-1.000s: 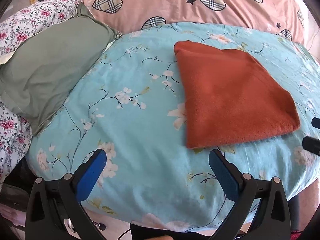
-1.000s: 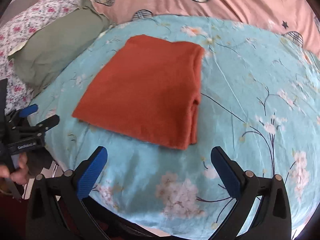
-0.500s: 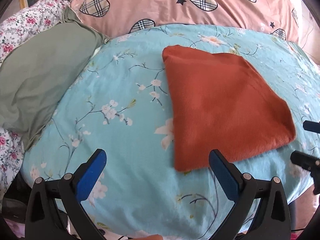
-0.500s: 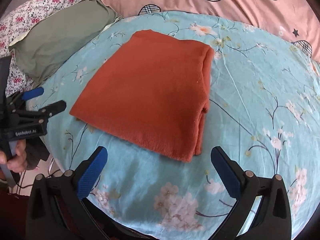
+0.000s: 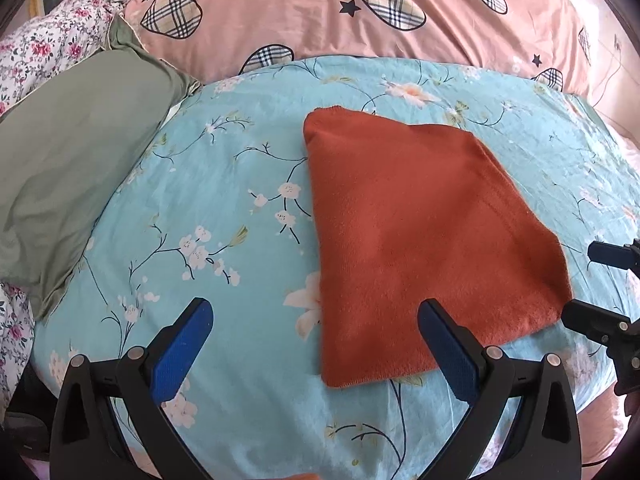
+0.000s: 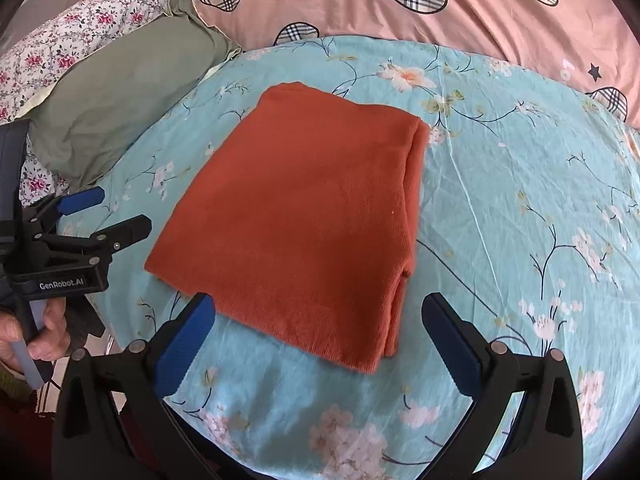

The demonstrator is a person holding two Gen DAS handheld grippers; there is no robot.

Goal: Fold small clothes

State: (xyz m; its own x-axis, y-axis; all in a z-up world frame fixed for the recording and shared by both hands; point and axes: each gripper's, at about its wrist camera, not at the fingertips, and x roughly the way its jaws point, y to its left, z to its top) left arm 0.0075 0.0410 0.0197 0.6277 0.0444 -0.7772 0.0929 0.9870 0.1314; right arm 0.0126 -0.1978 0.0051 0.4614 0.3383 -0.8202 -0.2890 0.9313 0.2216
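Note:
A rust-orange garment (image 5: 416,240) lies folded flat on the turquoise floral bed cover (image 5: 224,208). In the right wrist view the same garment (image 6: 304,216) shows stacked layers along its right edge. My left gripper (image 5: 316,328) is open, its right finger over the garment's near corner, nothing held. My right gripper (image 6: 318,324) is open too, straddling the garment's near edge just above it. The left gripper also appears at the left of the right wrist view (image 6: 104,216), held by a hand (image 6: 36,332). The right gripper's fingertips (image 5: 592,316) show at the right edge of the left wrist view.
A green pillow (image 5: 68,168) lies at the left of the bed, beside a flowered white quilt (image 5: 52,52). A pink quilt with plaid hearts (image 5: 360,12) runs along the back. The bed's near edge drops off just below both grippers.
Both grippers moved forward toward the garment, which now sits larger and lower in both views. Their jaws stayed open.

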